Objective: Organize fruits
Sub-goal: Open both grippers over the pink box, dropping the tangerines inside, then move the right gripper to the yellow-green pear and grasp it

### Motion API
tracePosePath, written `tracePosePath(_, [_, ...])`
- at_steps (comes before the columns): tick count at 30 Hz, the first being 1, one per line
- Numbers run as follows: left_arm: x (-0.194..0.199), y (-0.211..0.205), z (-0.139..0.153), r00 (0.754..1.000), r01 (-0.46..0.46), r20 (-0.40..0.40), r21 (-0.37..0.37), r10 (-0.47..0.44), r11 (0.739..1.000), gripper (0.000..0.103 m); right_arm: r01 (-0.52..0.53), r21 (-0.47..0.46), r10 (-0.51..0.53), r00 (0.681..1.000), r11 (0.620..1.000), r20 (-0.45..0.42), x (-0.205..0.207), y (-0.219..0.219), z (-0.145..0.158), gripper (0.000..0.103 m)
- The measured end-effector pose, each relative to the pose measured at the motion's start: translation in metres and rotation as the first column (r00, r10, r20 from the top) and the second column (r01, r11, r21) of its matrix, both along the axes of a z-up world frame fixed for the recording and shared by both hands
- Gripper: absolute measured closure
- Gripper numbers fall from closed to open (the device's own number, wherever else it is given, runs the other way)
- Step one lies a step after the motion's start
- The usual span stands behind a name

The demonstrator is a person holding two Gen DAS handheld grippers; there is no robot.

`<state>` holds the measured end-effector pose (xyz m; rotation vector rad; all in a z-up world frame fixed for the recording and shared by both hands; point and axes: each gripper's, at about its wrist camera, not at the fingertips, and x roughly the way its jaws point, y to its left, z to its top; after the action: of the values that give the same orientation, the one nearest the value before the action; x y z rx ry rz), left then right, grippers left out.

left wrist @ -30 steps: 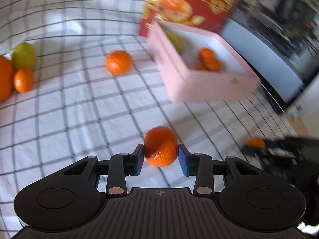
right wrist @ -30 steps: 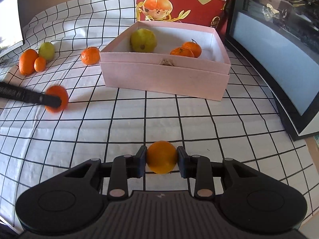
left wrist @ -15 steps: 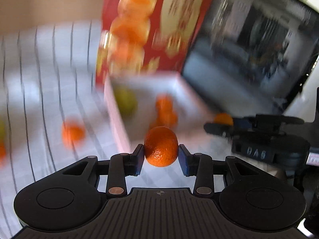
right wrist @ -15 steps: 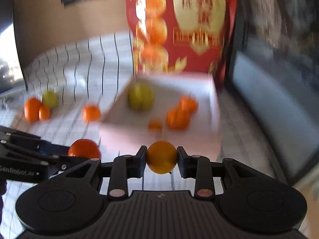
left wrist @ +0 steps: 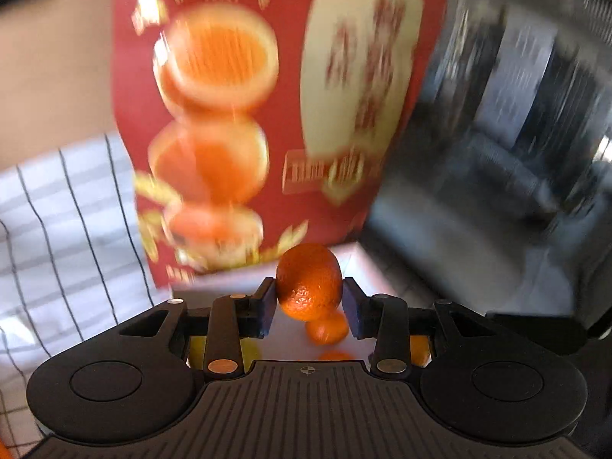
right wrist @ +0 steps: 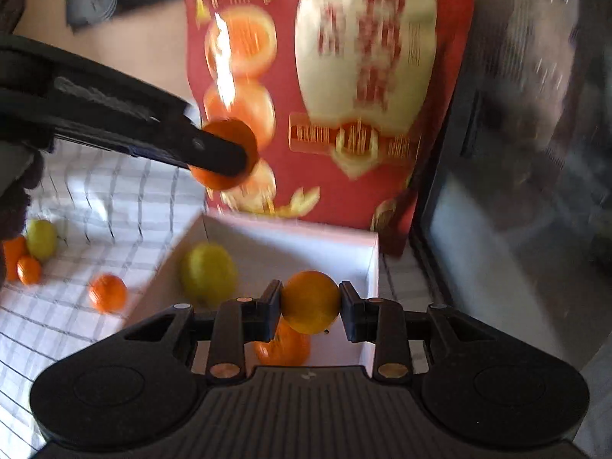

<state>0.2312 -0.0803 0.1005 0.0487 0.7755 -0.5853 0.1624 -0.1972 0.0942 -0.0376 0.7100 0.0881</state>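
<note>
In the left wrist view, the left tool (left wrist: 309, 298) is clenched on a deep-orange mandarin (left wrist: 308, 281), pinched between its two dark pads above the pink box (left wrist: 244, 279), whose far rim shows just behind the fruit. Below the held mandarin, a second orange fruit (left wrist: 327, 329) lies on the box floor, and a yellowish fruit (left wrist: 199, 348) peeks out under the left finger. A blurred red bag printed with oranges (left wrist: 267, 114) stands right behind the box, and the checked cloth (left wrist: 69, 229) covers the tabletop to the left. In the right wrist view, the right tool (right wrist: 310, 308) grips a yellow-orange citrus (right wrist: 310, 303) over the box's near right corner. Inside the box sit a yellow-green pear-like fruit (right wrist: 208, 273) and an orange fruit (right wrist: 283, 346) partly hidden beneath the held one. The left tool enters from the left, holding its mandarin high in front of the bag. On the cloth left of the box lie one mandarin (right wrist: 108, 293) and, farther off, a cluster of a green fruit (right wrist: 41, 239) and two orange ones (right wrist: 23, 264).
</note>
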Motion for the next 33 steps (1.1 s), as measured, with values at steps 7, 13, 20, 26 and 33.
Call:
tracePosePath(7, [-0.01, 0.009, -0.021, 0.999, -0.033, 0.018, 0.019, 0.033, 0.999, 0.061, -0.033, 0.0, 0.033, 0.994, 0.999, -0.103, 0.01, 0.009, -0.04, 0.07])
tracePosePath(13, [-0.037, 0.062, -0.005, 0.985, -0.151, 0.076, -0.051, 0.155, 0.987, 0.061, -0.021, -0.028, 0.018, 0.996, 0.999, -0.091, 0.009, 0.018, -0.042, 0.056])
tracePosePath(20, [-0.094, 0.159, -0.017, 0.916, -0.394, 0.055, -0.049, 0.397, 0.918, 0.061, -0.024, -0.02, 0.022, 0.997, 1.0, -0.069, 0.0, 0.039, -0.027, 0.051])
tracePosePath(26, [-0.132, 0.257, -0.037, 0.821, -0.57, -0.045, -0.029, 0.569, 0.821, 0.061, -0.128, -0.056, 0.127, 0.992, 0.99, -0.017, -0.013, 0.091, -0.003, 0.046])
tracePosePath(33, [-0.175, 0.335, -0.045, 0.713, -0.701, -0.083, -0.05, 0.696, 0.711, 0.061, -0.3, -0.102, 0.299, 0.954, 0.949, -0.026, -0.011, 0.181, 0.0, 0.045])
